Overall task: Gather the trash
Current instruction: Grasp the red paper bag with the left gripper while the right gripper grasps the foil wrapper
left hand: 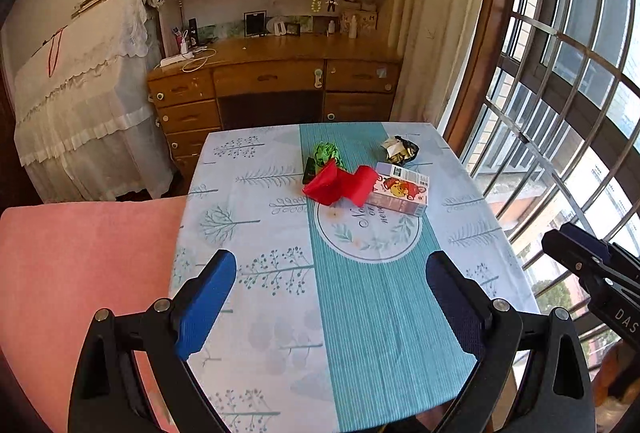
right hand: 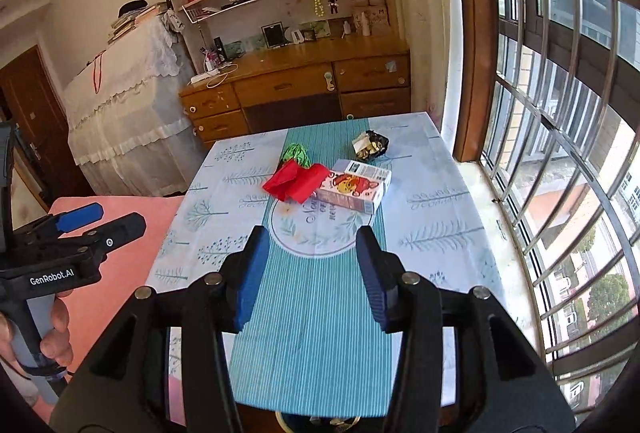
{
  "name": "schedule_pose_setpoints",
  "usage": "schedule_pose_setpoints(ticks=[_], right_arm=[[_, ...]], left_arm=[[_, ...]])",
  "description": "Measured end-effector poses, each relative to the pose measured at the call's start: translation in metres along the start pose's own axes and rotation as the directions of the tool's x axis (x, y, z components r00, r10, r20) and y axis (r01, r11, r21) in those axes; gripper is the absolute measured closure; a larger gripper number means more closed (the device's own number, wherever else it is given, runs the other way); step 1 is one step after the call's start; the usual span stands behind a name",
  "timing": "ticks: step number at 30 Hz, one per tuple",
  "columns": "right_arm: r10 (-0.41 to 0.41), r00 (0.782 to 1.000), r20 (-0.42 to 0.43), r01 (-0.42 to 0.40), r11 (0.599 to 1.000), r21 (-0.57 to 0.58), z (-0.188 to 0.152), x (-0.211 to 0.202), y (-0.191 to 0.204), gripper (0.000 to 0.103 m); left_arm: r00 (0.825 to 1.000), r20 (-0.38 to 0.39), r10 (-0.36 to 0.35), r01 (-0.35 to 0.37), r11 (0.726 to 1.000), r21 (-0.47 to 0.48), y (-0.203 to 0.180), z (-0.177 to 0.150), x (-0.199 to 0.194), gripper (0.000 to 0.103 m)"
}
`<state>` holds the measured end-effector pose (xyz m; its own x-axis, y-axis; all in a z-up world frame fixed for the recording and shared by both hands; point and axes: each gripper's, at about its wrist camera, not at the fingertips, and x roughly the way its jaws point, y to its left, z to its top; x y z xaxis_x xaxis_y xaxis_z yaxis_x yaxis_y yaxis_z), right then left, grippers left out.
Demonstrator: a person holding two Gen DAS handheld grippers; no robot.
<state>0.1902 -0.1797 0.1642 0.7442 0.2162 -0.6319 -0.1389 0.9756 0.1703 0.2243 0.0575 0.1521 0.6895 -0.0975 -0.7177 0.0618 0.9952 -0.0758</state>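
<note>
Trash lies at the far half of the cloth-covered table (left hand: 280, 313): a red crumpled wrapper (left hand: 340, 183) (right hand: 298, 181), a green wrapper (left hand: 326, 155) (right hand: 296, 153) behind it, a cartoon-printed carton (left hand: 400, 189) (right hand: 356, 187) lying flat to its right, and a black-and-gold crumpled wrapper (left hand: 400, 150) (right hand: 370, 145) near the far right corner. My left gripper (left hand: 332, 273) hangs open and empty above the table's near half. My right gripper (right hand: 312, 239) is also open, with nothing between its fingers, well short of the carton. Each gripper shows at the edge of the other's view.
A pink padded seat (left hand: 80, 265) adjoins the table on the left. Beyond the table stand a wooden desk (left hand: 276, 73) with drawers and bookshelves above. A lace-covered cabinet (left hand: 80, 93) is at the back left. A barred window (left hand: 560, 93) runs along the right.
</note>
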Motion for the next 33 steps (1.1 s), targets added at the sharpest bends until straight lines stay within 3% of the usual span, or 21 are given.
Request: schedule_pose_setpoints(ticks=[5, 9, 15, 20, 23, 26, 29, 33], right_arm=[[0.041, 0.997, -0.07, -0.042, 0.999, -0.005, 0.054, 0.1, -0.049, 0.06], [0.089, 0.987, -0.137, -0.089, 0.996, 0.009, 0.094, 0.184, -0.093, 0.06], [0.122, 0.967, -0.223, -0.128, 0.992, -0.012, 0.128, 0.301, -0.14, 0.06], [0.144, 0.954, -0.264, -0.148, 0.989, 0.004, 0.14, 0.373, -0.158, 0.054], [0.163, 0.942, -0.294, -0.162, 0.986, 0.026, 0.148, 0.413, -0.165, 0.051], [0.165, 0.932, -0.323, -0.166, 0.986, 0.026, 0.153, 0.448, -0.167, 0.048], [0.15, 0.923, -0.354, -0.156, 0.988, 0.011, 0.157, 0.484, -0.166, 0.047], [0.097, 0.932, -0.35, -0.127, 0.99, -0.063, 0.162, 0.513, -0.161, 0.043]], left_arm=[[0.993, -0.116, -0.019, 0.019, 1.0, -0.002, -0.026, 0.047, 0.106, 0.006], [0.964, -0.26, -0.05, 0.055, 0.998, 0.011, -0.044, 0.078, 0.209, 0.006], [0.923, -0.382, 0.05, -0.036, 0.998, 0.043, -0.051, 0.092, 0.332, 0.006], [0.894, -0.441, 0.078, -0.069, 0.997, 0.036, -0.039, 0.085, 0.383, 0.008], [0.884, -0.465, 0.045, -0.043, 0.999, 0.014, -0.033, 0.084, 0.404, 0.021], [0.883, -0.47, -0.014, -0.003, 0.999, -0.035, -0.023, 0.088, 0.415, 0.023], [0.877, -0.475, -0.069, 0.034, 0.996, -0.082, -0.016, 0.093, 0.424, 0.032], [0.864, -0.477, -0.162, 0.094, 0.982, -0.164, -0.005, 0.1, 0.436, 0.056]])
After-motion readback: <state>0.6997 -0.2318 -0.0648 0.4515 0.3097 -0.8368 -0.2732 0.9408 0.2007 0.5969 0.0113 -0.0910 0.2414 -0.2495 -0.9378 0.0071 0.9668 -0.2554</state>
